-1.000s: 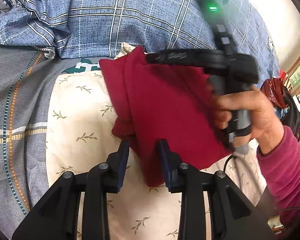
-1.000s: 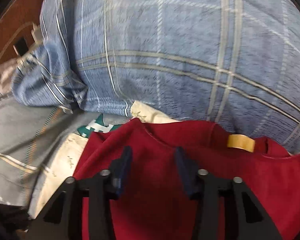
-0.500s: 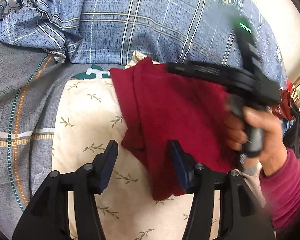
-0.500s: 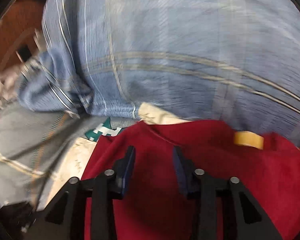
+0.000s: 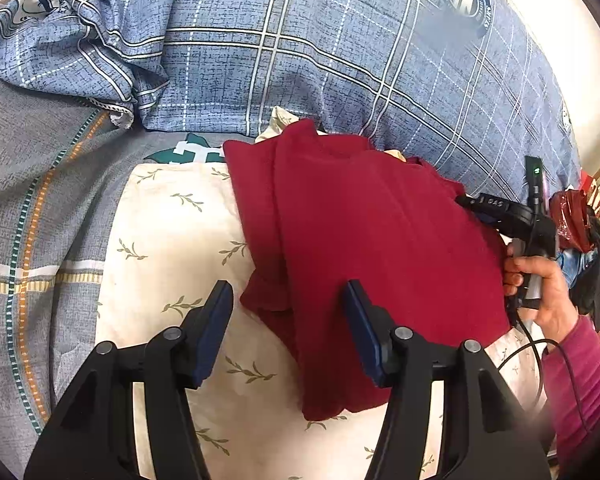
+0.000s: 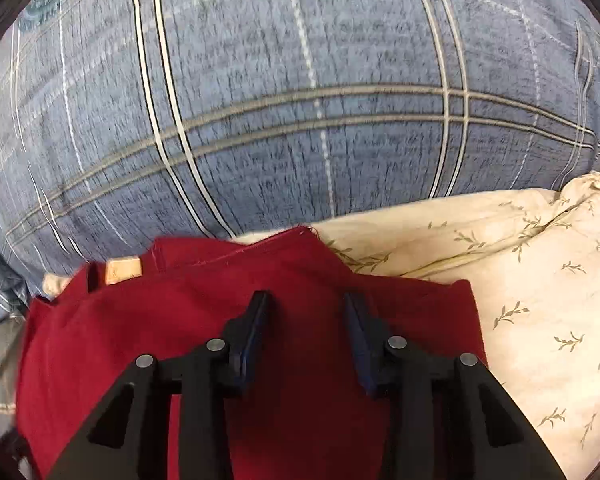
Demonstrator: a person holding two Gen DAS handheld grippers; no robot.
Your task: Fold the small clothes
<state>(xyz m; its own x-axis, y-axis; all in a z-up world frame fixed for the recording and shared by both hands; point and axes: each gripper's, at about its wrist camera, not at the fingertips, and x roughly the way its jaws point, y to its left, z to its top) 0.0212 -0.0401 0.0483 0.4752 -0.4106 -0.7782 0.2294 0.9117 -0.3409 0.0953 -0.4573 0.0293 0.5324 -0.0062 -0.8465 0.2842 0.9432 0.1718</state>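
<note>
Bed: blue plaid quilt behind, cream leaf-print pillow in front. Red garment lies half-folded on pillow. Left gripper jaws just spread off garment's near-left edge, gripping nothing. Right gripper has swung to garment's right side, jaws just narrowed, gap remaining, pinching nothing. Likely next: right-side fold.

The red garment runs off the bottom edge of the right wrist view. The tan label there is too blurred to read.
</note>
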